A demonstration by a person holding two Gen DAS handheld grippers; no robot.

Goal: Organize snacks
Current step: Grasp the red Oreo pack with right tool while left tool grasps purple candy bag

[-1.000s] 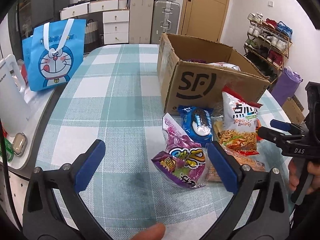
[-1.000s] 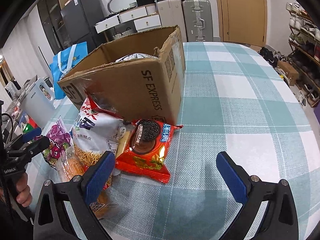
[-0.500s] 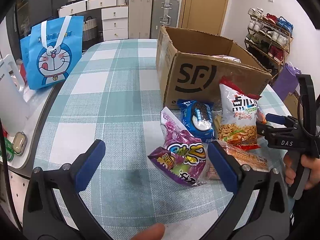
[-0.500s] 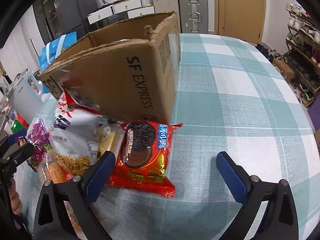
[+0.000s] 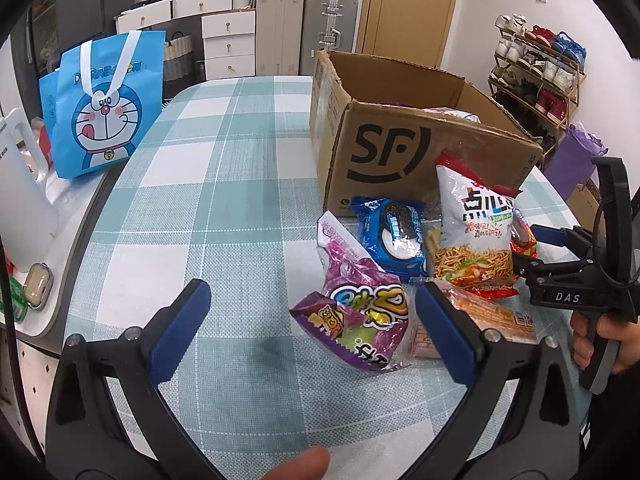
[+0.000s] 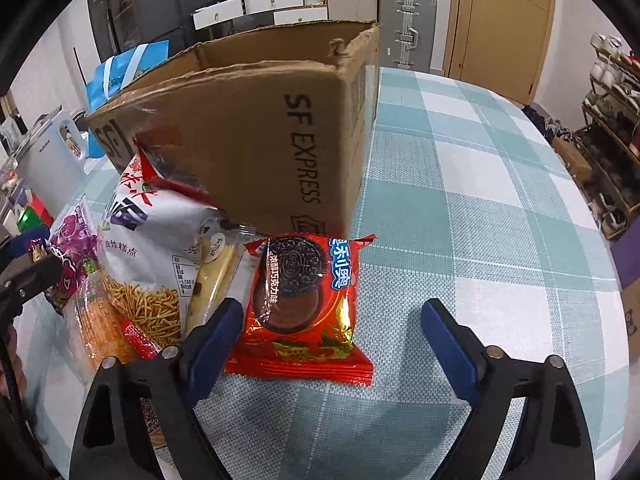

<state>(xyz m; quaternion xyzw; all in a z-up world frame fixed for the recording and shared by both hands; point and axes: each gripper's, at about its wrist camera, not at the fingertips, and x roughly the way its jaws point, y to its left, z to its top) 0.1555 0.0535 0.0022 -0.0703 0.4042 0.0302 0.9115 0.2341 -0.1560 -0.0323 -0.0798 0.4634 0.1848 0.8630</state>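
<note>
Snacks heaped against my cardboard box point(image 6: 256, 128) on the checked tablecloth point(image 6: 460, 184), my right gripper point(image 6: 332, 340) spread wide around the red Oreo pack point(image 6: 304, 300), my left gripper point(image 5: 308, 324) agape and empty by the purple packet point(image 5: 360, 312).

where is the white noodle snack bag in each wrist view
Left wrist: white noodle snack bag right of centre, leaning on the cardboard box.
Right wrist: same bag left of centre, beside the red oreo pack.
Shared landmark: the cardboard box.
</note>
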